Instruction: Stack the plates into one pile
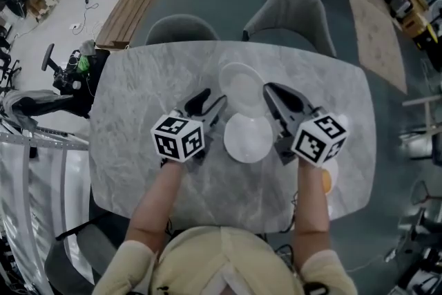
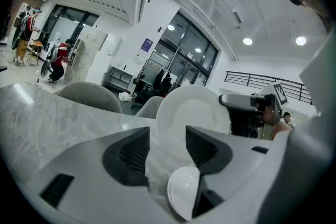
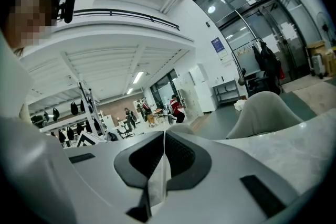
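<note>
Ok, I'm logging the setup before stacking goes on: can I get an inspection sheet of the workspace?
surface: pale marble table.
job's things: one plate raised and tilted; second plate lying on the table.
clutter: orange thing at the table's right side, unclear.
grippers: right tongs shut on the raised plate's rim; left tongs open, empty.
cables: nothing seen on the table.
surroundings: two grey chairs behind the table.
</note>
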